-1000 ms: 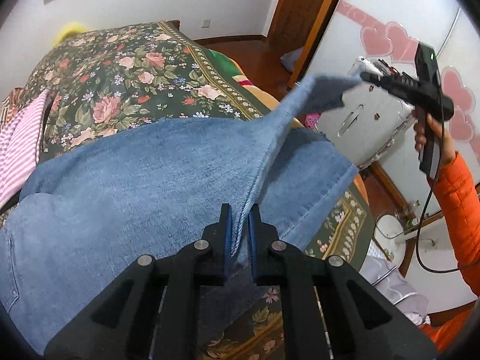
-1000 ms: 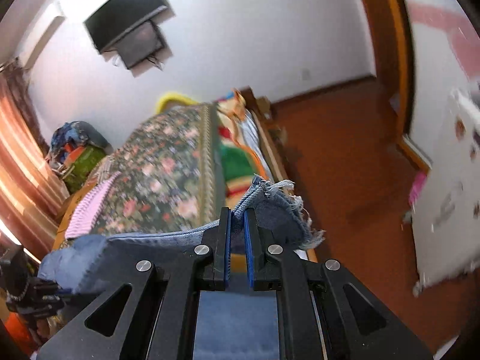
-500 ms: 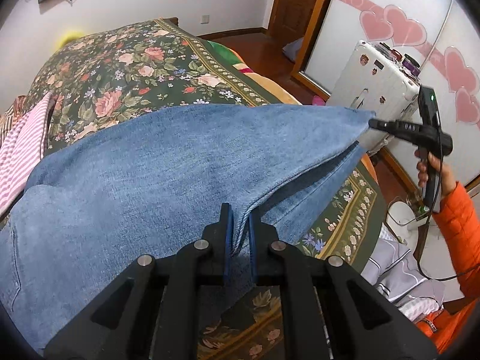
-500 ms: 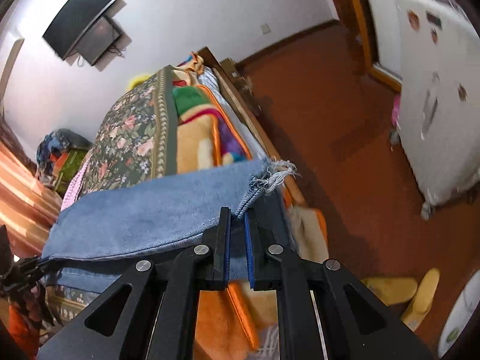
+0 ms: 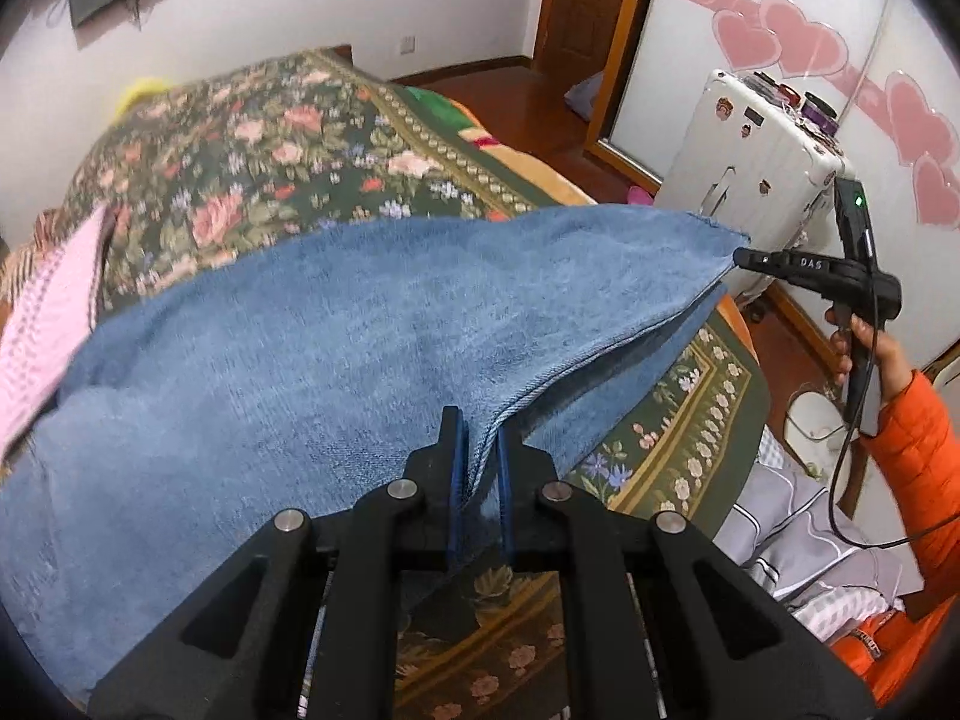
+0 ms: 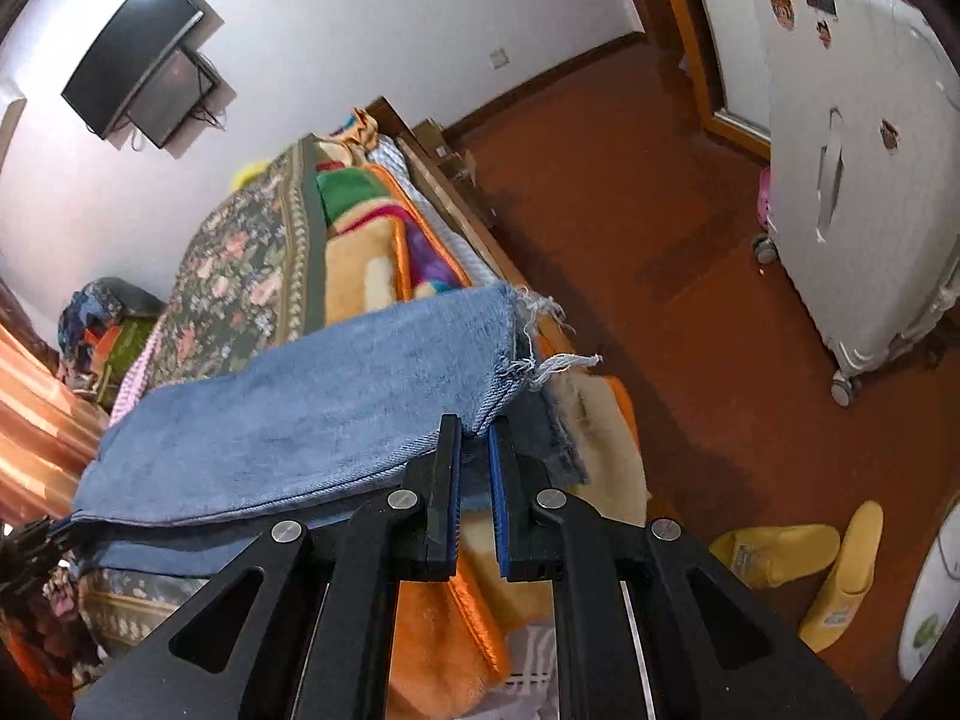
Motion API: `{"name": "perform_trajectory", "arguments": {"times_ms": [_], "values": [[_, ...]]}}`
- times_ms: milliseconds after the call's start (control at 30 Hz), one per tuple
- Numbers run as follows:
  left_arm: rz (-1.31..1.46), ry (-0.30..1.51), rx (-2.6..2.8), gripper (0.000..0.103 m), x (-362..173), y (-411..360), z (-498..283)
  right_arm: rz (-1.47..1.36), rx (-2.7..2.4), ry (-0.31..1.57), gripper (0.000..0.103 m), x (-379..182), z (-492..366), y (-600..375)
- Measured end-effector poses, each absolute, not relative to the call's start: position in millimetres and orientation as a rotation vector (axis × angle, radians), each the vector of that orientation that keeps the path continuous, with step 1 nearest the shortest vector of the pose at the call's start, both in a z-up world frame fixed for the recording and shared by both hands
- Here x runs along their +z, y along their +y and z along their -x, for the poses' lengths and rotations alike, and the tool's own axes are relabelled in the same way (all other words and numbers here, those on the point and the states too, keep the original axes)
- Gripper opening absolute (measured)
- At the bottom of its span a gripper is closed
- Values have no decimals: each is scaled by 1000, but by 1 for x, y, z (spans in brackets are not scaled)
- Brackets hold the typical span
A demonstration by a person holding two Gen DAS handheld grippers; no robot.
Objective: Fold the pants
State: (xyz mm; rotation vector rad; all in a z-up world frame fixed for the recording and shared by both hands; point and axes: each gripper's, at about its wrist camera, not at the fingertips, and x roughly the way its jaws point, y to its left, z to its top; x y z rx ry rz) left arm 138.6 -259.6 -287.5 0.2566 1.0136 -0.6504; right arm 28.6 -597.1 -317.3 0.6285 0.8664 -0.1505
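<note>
Step in hand: folding one leg of the pants (image 5: 372, 324) over the other on the bed (image 5: 264, 150), by judgement; upper leg being carried across, stretched taut between both grippers.
Pants, place: filling the middle of the left wrist view, lying across the floral bedspread, upper layer lifting off the lower toward the right of the frame.
Left gripper (image 5: 477, 438): clamping together on the seam edge of the upper leg, bottom centre of its own view.
Right gripper (image 6: 474, 435): pinching shut on the frayed hem corner (image 6: 528, 354), bottom centre of its own view; also showing at right of the left wrist view, held in a hand (image 5: 864, 342) with an orange sleeve.
Next move, by judgement: lowering both grips together, keeping the cloth taut, lining hem on hem and seam on seam, then letting go.
Only in left wrist view: hand on the right gripper, whole spread of denim, pink striped cloth (image 5: 42, 312) at far left, heart decals at upper right.
Only in right wrist view: frayed threads at the hem, lower leg lying under the lifted one, yellow slippers (image 6: 804, 546) at lower right, wall screen (image 6: 132, 54) at upper left.
In both views: white suitcase (image 6: 852, 150).
</note>
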Motion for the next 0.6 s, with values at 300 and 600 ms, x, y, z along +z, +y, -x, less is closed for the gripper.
{"name": "perform_trajectory", "arguments": {"times_ms": [300,600], "values": [[-236,1041,-669,17,-288,-255,-136,-651,-182,906,13,-329,-21,-597],[-182,1007,-733,30,-263,-251,-127,-506,-164,888,25,-283,-22,-574]]}}
